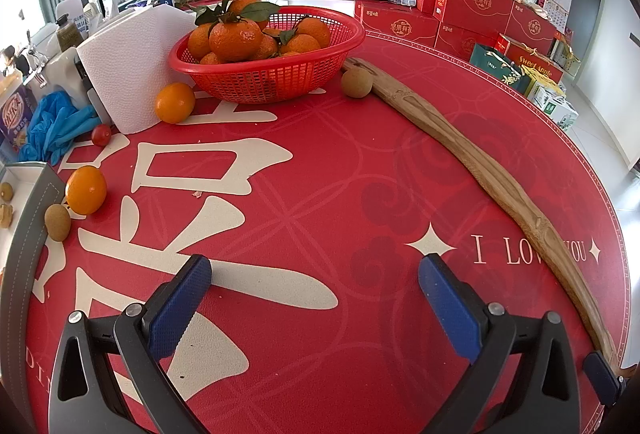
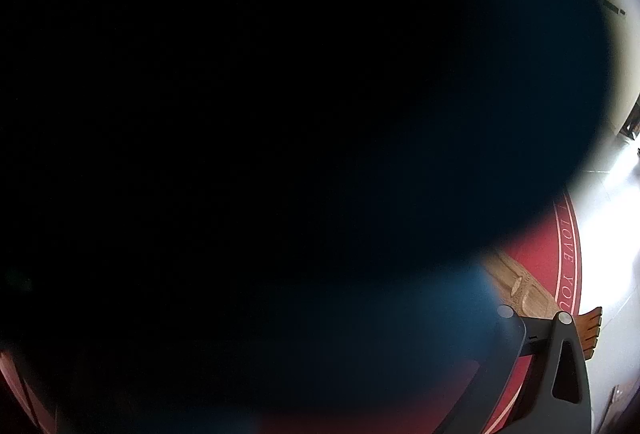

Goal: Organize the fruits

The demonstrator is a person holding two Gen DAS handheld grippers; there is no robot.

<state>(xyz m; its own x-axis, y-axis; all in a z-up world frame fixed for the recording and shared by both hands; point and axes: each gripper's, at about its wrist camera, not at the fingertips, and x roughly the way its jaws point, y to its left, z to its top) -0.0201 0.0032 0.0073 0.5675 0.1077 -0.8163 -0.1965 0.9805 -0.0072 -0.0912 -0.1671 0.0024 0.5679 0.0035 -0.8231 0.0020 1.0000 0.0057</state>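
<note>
Tally, left wrist view:

- Red mesh basket point(image 1: 276, 82): one, at twelve o'clock.
- Tangerines point(image 1: 236, 38) heaped in it, some with leaves: at least seven visible; any beneath cannot be counted.
- Loose oranges point(image 1: 175, 103) on the cloth: two, at ten and nine o'clock.
- Small brown round fruits point(image 1: 354, 83) on the cloth: two, at one and eight o'clock.
- Similar brown fruits inside the grey box point(image 1: 28, 218): two, at nine o'clock.
- Grey box: one.
- Cherry tomato point(image 1: 101, 135): one, at ten o'clock.
- Paper towel roll point(image 1: 132, 66): one, at eleven o'clock.
- Long wooden stick point(image 1: 460, 138): one, from one to four o'clock.
- Blue gloves point(image 1: 56, 126): heaped at ten o'clock, number indeterminate.
</note>
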